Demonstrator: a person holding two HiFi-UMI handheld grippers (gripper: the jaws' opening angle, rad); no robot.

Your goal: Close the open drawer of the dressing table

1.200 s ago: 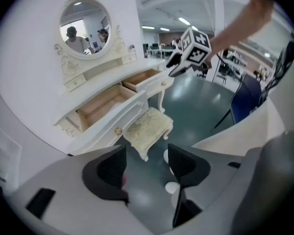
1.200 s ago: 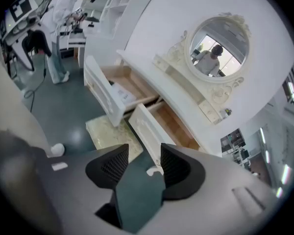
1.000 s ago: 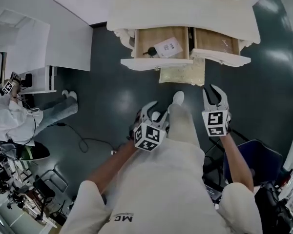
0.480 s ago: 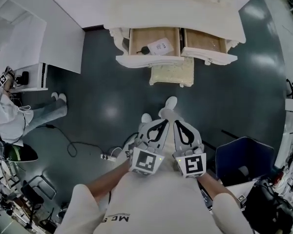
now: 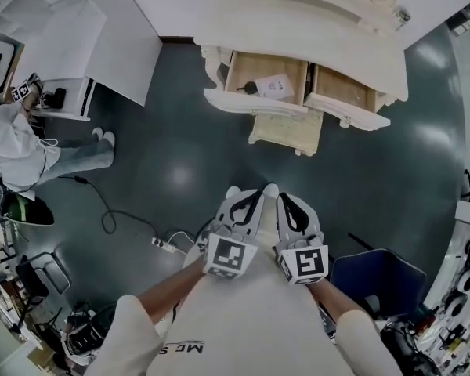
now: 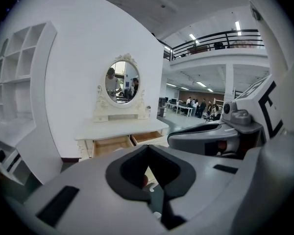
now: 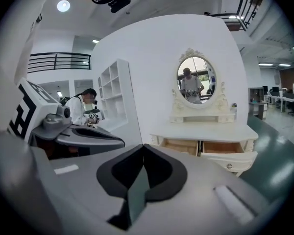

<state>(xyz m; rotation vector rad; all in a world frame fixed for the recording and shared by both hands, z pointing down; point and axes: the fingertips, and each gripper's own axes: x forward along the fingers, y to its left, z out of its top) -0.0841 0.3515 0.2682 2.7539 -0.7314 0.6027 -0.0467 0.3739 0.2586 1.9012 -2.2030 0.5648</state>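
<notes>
The white dressing table stands at the top of the head view with two drawers pulled out. Its left drawer holds a white card and a small black item; its right drawer looks bare. My left gripper and right gripper hang side by side close to my body, well short of the table, both shut on nothing. In the left gripper view my left gripper points toward the table across the floor. The right gripper faces the open drawers likewise.
A cream stool sits under the open drawers. A white shelf unit and a person in white are at the left. A cable with a power strip lies on the dark floor. A blue bin stands at my right.
Both grippers went from open and apart to shut and side by side, drawn up close to my body. In the last half second only the camera's aim shifted.
</notes>
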